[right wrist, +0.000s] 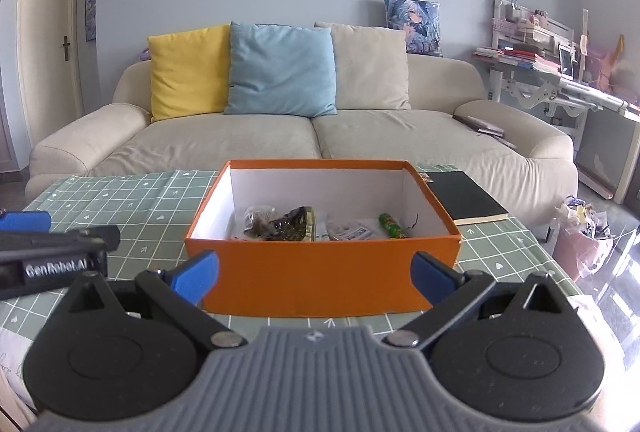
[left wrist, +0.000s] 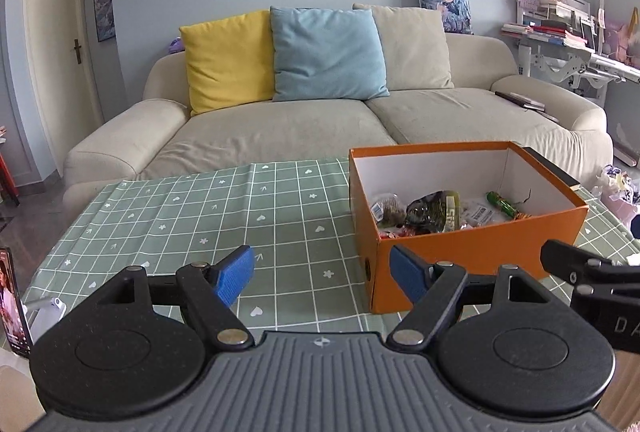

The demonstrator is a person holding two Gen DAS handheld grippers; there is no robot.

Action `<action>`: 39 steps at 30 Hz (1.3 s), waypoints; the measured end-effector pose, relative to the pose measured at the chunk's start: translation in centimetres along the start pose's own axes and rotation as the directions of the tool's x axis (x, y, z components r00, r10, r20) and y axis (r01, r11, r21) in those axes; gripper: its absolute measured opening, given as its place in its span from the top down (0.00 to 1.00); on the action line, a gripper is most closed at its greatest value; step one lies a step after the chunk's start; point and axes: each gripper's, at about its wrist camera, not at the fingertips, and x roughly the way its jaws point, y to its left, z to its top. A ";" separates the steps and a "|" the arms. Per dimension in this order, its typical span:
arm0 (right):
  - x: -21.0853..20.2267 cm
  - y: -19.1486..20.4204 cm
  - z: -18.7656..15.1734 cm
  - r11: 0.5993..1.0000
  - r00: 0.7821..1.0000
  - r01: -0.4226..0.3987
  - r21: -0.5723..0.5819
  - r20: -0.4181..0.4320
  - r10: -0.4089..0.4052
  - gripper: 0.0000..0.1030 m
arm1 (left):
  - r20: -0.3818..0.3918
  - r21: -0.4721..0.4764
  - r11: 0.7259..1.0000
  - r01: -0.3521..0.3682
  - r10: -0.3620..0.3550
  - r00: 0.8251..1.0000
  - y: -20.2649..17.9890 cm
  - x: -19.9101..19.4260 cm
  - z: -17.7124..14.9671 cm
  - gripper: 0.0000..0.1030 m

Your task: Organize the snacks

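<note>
Left gripper [left wrist: 324, 274] spread, empty | right gripper [right wrist: 316, 274] spread before orange cardboard box [right wrist: 320, 276] | wrapped snacks [right wrist: 304, 226] half-hidden inside | green checked surface [left wrist: 240, 208] open leftward

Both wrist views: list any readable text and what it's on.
"GenRobot.AI": side of the left gripper body, in the right wrist view.
"DA", cut off: side of the right gripper body, in the left wrist view.
Snack wrappers in the orange box: print too small to read.
</note>
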 end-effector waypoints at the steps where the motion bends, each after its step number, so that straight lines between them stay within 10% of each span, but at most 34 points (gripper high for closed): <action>1: 0.0 0.0 0.0 1.000 1.000 0.001 0.002 0.001 -0.001 0.04 | -0.004 0.004 1.000 0.000 0.000 1.000 0.0 -0.1 -0.3 0.12; 39: 0.3 0.0 -0.3 1.000 1.000 -0.011 0.006 -0.004 0.011 0.04 | -0.028 0.013 1.000 -0.009 0.009 1.000 -0.2 0.0 -0.3 0.12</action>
